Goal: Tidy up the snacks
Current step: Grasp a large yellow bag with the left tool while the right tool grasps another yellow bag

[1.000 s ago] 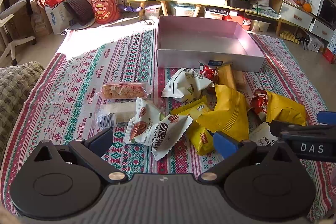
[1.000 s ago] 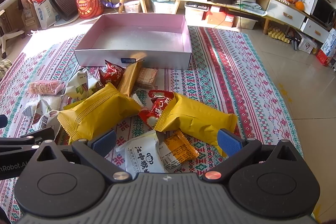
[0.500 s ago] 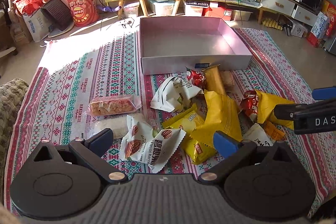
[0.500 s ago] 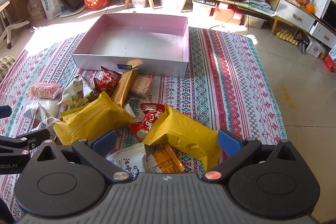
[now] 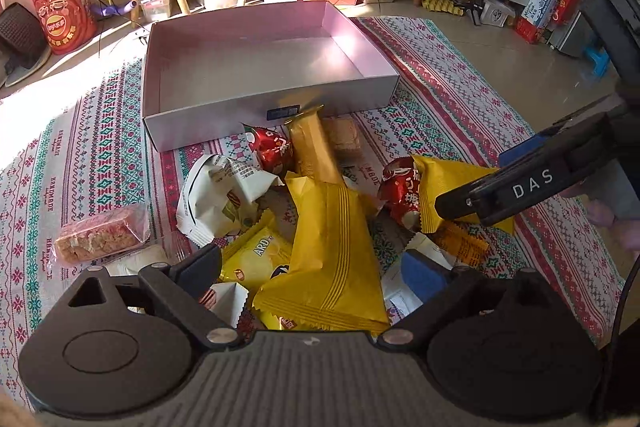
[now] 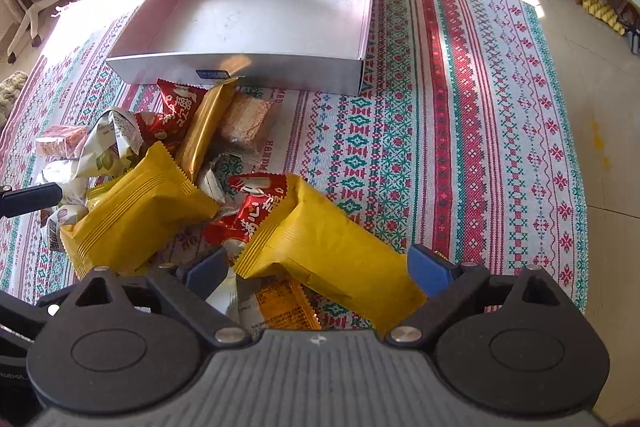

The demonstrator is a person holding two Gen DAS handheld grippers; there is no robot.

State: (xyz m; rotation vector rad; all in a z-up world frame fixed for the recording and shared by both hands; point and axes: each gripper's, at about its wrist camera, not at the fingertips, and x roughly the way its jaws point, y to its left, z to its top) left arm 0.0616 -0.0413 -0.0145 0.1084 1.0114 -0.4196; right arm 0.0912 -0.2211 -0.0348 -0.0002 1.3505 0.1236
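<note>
A patterned cloth (image 6: 460,131) covers the floor. On it sits a shallow pink box (image 6: 256,11), nothing inside. Just in front of the box lies a heap of snacks (image 5: 320,211). The left gripper (image 5: 316,271), jaws spread but just narrowing, straddles one yellow packet (image 5: 332,251) without pressing. The right gripper (image 6: 318,269) does likewise over another yellow packet (image 6: 328,247).

The pink box (image 6: 248,63) ahead of me lies bare inside, its low near wall crowded by a snack heap (image 6: 192,163), while the patterned cloth (image 6: 460,131) to my right stays open for passing.
</note>
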